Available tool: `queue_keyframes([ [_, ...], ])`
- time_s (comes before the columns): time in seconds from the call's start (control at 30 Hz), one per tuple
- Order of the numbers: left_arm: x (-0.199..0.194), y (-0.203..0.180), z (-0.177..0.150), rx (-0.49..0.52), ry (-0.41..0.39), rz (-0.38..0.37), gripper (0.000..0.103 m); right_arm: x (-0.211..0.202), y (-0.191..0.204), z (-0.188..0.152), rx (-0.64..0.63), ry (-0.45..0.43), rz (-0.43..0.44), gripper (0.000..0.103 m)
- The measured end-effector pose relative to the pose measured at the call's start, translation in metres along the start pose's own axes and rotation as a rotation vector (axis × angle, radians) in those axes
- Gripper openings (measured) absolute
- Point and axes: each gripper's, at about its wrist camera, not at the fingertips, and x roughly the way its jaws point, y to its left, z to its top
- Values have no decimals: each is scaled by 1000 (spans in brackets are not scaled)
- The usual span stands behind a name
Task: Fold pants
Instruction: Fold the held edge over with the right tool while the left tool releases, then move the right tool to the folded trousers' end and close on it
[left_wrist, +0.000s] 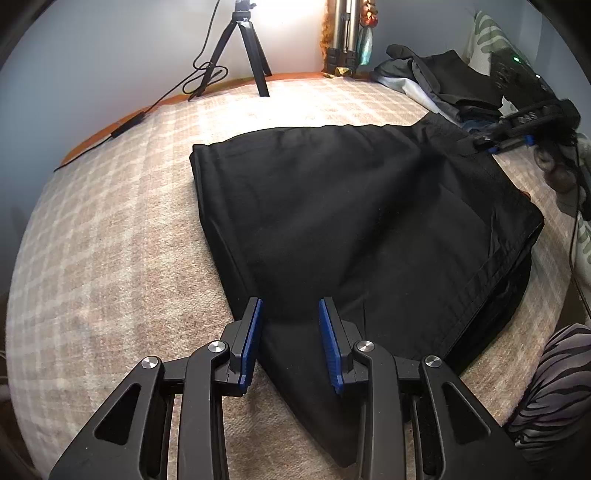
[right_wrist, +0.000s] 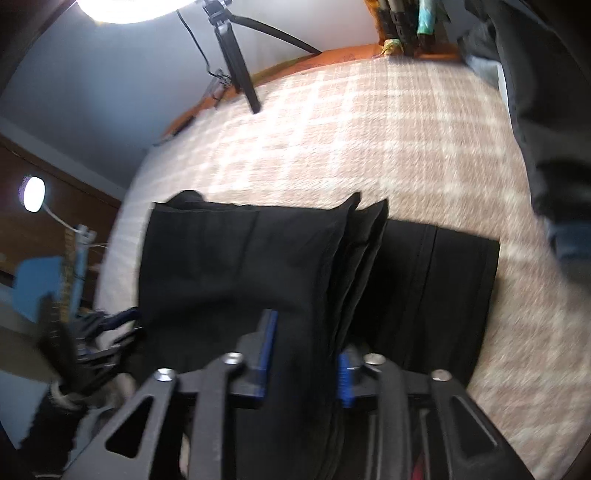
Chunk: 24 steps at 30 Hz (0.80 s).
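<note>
The black pants (left_wrist: 351, 221) lie folded on a plaid bedspread (left_wrist: 110, 240). My left gripper (left_wrist: 290, 314) is open with its blue pads (left_wrist: 252, 334) either side of the pants' near corner, which lies between them. My right gripper shows in the left wrist view (left_wrist: 495, 146) at the pants' far right edge. In the blurred right wrist view the right gripper (right_wrist: 306, 347) is shut on a thick bunch of the black pants (right_wrist: 240, 258), holding the layers raised above the bedspread (right_wrist: 369, 140).
A black tripod (left_wrist: 243, 48) and cable (left_wrist: 177, 88) stand at the bed's far edge. A pile of dark clothes (left_wrist: 443, 81) lies at the far right. A striped sleeve (left_wrist: 554, 387) is at the lower right.
</note>
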Motion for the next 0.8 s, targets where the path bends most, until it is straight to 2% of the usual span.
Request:
queue_keyframes([
  [0.07, -1, 1, -1, -10, -4, -5, 30, -7, -2, -9, 5, 7, 23, 38],
  [0.13, -2, 3, -2, -20, -7, -11, 30, -14, -6, -18, 18, -2, -7, 34],
  [0.2, -4, 4, -3, -23, -9, -11, 30, -19, -8, -24, 20, -5, -79, 22],
  [0.33, -7, 5, -7, -21, -15, -1, 30, -30, 13, -29, -96, -61, -290, 28],
  [0.4, -8, 6, -8, -23, -17, 2, 30, -38, 26, -28, -140, -106, -319, 29],
  [0.5, -11, 8, -12, -25, -22, 7, 30, -46, 48, -23, -191, -164, -324, 29],
  [0.57, -14, 9, -15, -34, -27, 6, 30, -47, 61, -17, -212, -181, -286, 32],
  [0.63, -19, 10, -18, -46, -35, -6, 30, -44, 79, -10, -243, -181, -236, 33],
  [0.8, -26, 3, -19, -34, -47, 0, 30, -23, 127, 9, -337, -151, -174, 33],
])
